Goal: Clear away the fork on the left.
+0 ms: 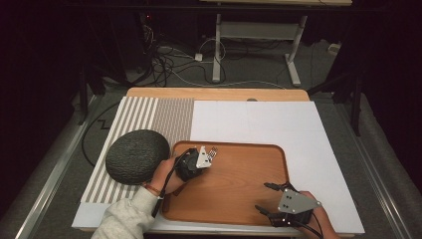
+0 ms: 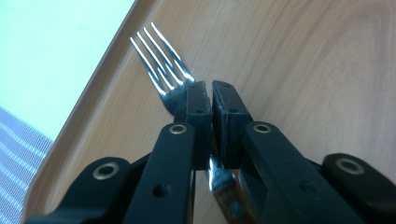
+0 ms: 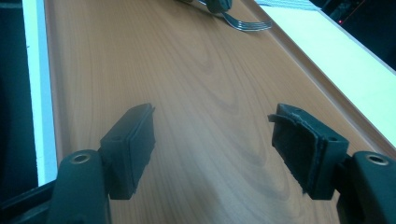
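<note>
A metal fork (image 2: 161, 70) is pinched between the jaws of my left gripper (image 2: 209, 93), its tines sticking out past the pads above the wooden tray (image 2: 303, 60). In the high view that left gripper (image 1: 208, 155) sits over the tray's far left corner, the fork (image 1: 213, 152) pointing toward the tray's back rim. My right gripper (image 1: 265, 198) hovers at the tray's near right part, jaws wide apart with nothing between them. The right gripper view shows its pads (image 3: 130, 144) over bare wood (image 3: 196, 93) and the fork tines (image 3: 247, 23) far off.
A dark grey rounded textured object (image 1: 137, 155) lies on the striped mat (image 1: 144, 117) just left of the tray. A white sheet (image 1: 278, 122) covers the table beyond and to the right of the tray. Cables and table legs stand on the floor behind.
</note>
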A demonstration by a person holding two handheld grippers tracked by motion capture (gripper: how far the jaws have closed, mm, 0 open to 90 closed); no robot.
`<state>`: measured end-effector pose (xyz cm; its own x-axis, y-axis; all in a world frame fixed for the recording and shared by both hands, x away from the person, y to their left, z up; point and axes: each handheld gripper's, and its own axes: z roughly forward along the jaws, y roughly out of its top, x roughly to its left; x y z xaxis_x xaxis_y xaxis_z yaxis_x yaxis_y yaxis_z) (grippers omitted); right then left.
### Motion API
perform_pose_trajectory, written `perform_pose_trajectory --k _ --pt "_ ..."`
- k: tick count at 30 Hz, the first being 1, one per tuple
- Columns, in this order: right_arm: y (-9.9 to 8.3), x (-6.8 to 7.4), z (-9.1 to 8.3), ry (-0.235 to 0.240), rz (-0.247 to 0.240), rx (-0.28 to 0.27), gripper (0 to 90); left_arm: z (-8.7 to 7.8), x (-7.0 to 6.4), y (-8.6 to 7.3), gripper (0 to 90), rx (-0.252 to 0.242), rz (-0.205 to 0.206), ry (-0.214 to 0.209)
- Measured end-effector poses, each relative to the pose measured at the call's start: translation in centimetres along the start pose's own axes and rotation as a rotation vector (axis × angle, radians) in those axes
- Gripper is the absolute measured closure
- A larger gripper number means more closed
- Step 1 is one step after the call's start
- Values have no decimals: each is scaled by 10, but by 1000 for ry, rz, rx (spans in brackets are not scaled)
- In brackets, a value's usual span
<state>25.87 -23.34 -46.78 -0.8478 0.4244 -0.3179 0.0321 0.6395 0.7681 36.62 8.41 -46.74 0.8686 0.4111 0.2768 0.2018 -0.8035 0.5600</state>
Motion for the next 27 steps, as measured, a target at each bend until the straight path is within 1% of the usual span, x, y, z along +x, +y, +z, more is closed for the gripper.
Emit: perform_pose_trajectory --k 2,4,5,6,8,10,16,21,24,25,26,27 --pt "0 0 0 -1 0 -1 307 -2 0 -3 834 5 2 -5" --pt "0 0 0 0 -2 -2 307 -1 -1 -6 834 34 9 -15" --pt "1 0 0 1 -2 -1 307 -1 -1 -8 833 27 3 -12" --pt "1 0 0 1 -2 1 307 -2 0 -10 834 24 -7 -19" --pt "1 0 1 2 -4 0 307 -4 2 -13 833 31 -21 -24" --pt "1 1 1 4 -3 0 307 -6 1 -15 833 34 -18 -24" --pt "1 1 2 6 -3 2 306 -13 2 -24 834 32 -39 -45" --pt "1 1 2 5 -2 0 306 -18 0 -31 835 29 -54 -50" --pt "1 1 1 3 -4 1 306 -20 -2 -35 833 25 -50 -35" --pt "2 1 1 3 -4 2 306 -20 -3 -35 818 20 -48 -23" --pt "2 1 2 4 -5 2 306 -19 -2 -35 796 17 -46 7" --pt "2 1 2 6 -4 0 306 -19 0 -34 797 8 -49 26"
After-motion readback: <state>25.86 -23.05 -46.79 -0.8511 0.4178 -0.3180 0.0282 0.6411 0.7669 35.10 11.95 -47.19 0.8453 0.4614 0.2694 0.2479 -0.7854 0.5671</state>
